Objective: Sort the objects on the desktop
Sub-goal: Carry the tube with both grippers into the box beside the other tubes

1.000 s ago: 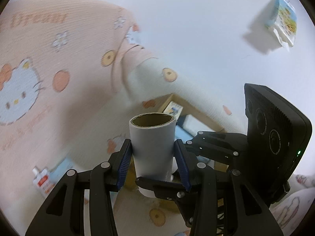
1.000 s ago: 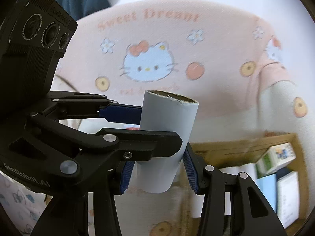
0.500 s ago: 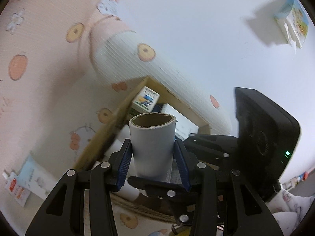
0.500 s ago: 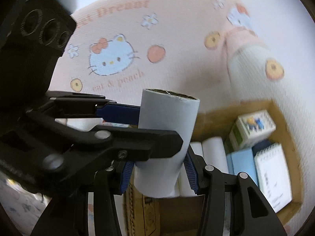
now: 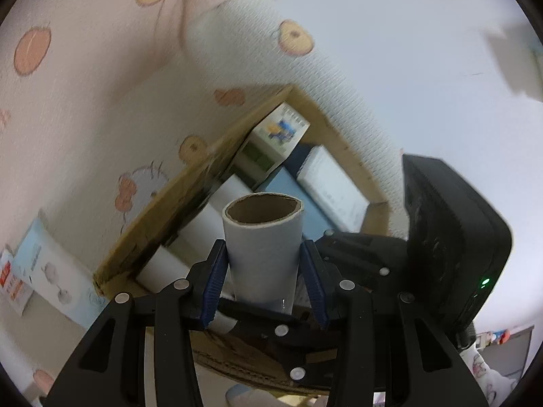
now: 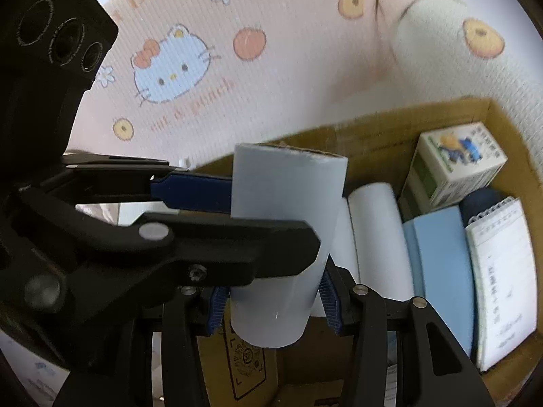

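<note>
A pale grey paper roll [image 5: 263, 247] with a brown cardboard core stands upright between the blue pads of my left gripper [image 5: 264, 254], which is shut on it. My right gripper [image 6: 273, 305] is shut on the lower part of the same roll [image 6: 288, 183]. In the right wrist view one of the left gripper's fingers [image 6: 190, 190] reaches in from the left and presses the roll's side. The roll hangs over the near end of an open cardboard box [image 6: 390, 125], whose rim [image 5: 163, 210] runs beneath it.
In the box lie white rolls [image 6: 373, 230], a small printed carton [image 6: 454, 166], a blue pad [image 6: 441, 271] and a spiral notepad [image 6: 502, 278]. A person's pink cartoon-print shirt [image 6: 271, 68] and sleeve [image 5: 305, 84] are behind it. A light blue package [image 5: 44, 271] lies left of the box.
Both grippers have tipped downward and moved with the roll over the cardboard box, which now fills much more of each view. The grip on the roll is unchanged.
</note>
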